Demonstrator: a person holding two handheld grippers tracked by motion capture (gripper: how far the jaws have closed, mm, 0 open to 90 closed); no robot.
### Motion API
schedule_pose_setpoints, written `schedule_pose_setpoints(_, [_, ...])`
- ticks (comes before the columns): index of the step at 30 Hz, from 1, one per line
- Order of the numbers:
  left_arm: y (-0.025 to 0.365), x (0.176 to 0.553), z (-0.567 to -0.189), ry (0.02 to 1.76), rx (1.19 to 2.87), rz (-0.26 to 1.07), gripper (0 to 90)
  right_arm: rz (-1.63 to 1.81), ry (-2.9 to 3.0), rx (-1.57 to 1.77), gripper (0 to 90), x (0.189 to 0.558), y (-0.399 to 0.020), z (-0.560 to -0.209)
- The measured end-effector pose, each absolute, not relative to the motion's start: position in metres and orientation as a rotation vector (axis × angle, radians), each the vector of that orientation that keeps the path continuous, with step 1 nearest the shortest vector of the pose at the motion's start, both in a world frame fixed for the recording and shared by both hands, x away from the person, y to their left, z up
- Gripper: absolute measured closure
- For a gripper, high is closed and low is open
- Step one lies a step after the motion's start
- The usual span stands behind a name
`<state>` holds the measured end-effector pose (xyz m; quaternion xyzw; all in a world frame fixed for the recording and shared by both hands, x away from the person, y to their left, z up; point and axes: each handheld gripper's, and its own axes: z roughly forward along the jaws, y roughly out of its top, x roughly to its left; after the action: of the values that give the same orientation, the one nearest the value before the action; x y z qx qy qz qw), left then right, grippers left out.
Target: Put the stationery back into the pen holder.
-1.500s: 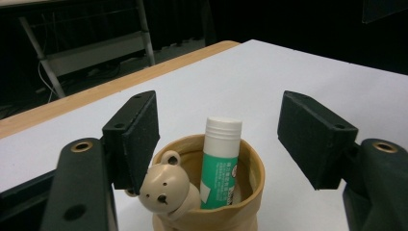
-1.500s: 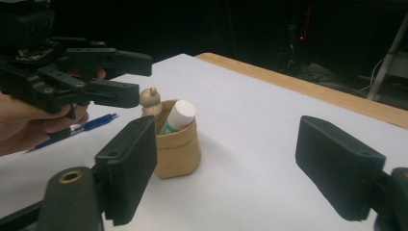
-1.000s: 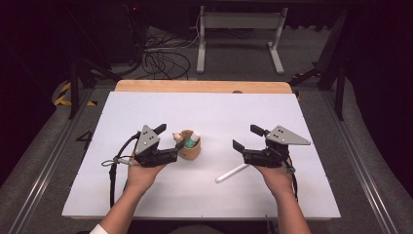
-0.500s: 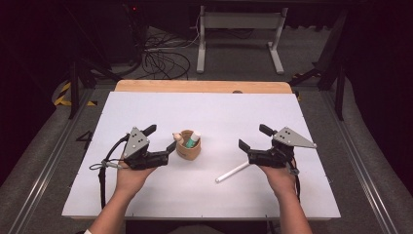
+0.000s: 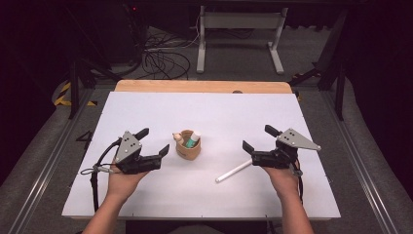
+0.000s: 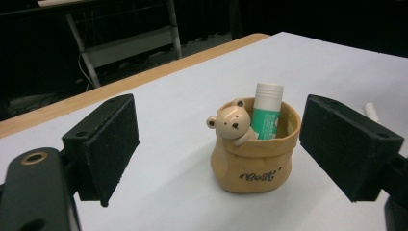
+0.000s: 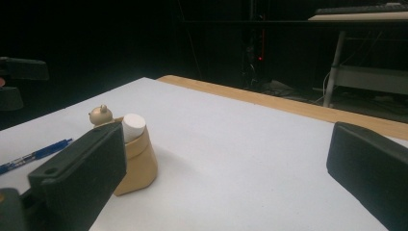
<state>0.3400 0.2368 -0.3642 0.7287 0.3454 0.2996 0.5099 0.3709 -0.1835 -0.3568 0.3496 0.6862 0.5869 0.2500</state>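
Beside bear pouch (image 5: 187, 146), white pen (image 5: 234, 171)

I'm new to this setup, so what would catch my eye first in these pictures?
A tan bear-faced pouch stands mid-table with a green-and-white glue stick upright inside. The open left gripper and right gripper flank it, neither touching. A white pen lies by the right one.

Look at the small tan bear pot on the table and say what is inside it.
Inside the pot stands a glue stick, white cap up, green body below, behind the bear figure on the rim. The pot's wall hides the stick's lower part and anything beneath it.
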Motion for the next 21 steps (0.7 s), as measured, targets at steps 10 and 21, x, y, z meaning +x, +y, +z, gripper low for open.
schedule_pose_setpoints(10, [0.242,0.329,-0.371,0.861,1.796,0.725,22.2,1.584,1.867,0.957,1.0,0.371,-0.184,-0.357])
schedule_pose_setpoints(21, [0.248,0.319,-0.379,0.947,1.859,0.751,29.4,1.586,1.867,0.950,1.0,0.371,-0.184,-0.357])
